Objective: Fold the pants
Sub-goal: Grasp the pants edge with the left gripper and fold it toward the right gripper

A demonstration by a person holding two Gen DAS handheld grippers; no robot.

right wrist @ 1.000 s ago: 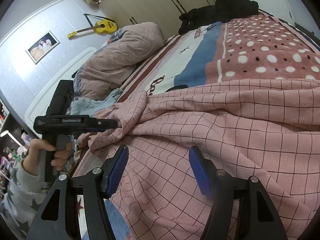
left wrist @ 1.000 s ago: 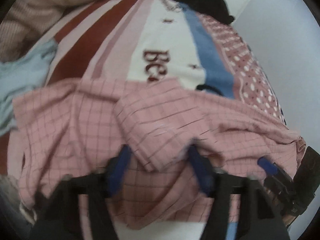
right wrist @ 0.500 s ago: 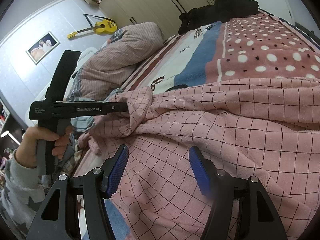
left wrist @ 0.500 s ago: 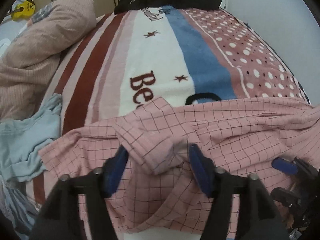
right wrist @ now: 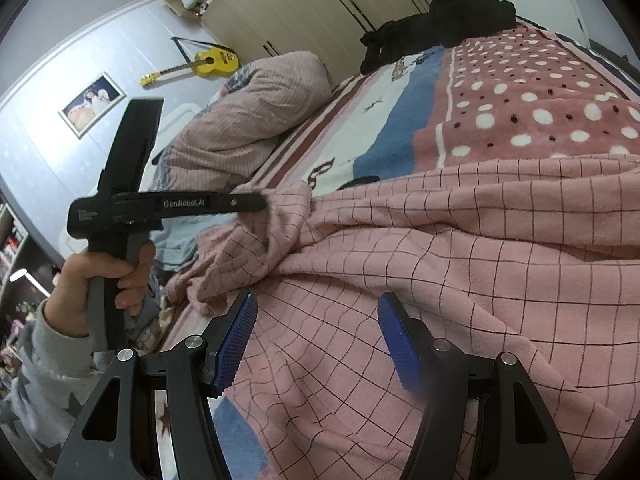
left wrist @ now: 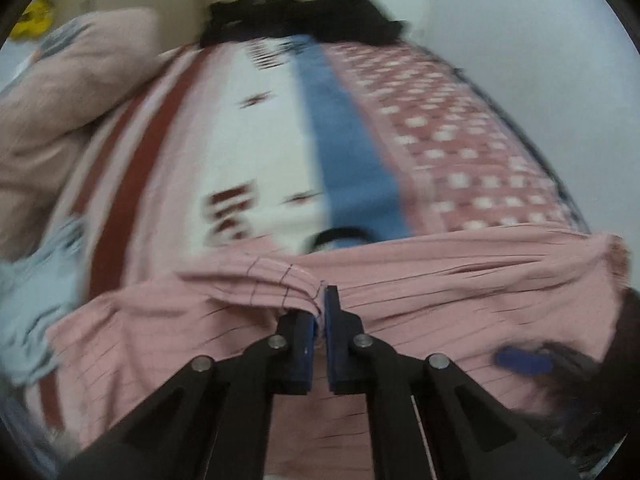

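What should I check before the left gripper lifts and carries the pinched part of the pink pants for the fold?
1. Left gripper shut on the pink checked pants: ok, a fold of cloth sits between its fingers.
2. Depth of the pinch: cannot tell, the left view is blurred.
3. Right gripper ready to help: not ok, it is open above the cloth and holds nothing.
4. Landing area on the bedspread: ok, bare beyond the pants.
5. Light blue garment apart from the pants: cannot tell, it lies close at the left edge.
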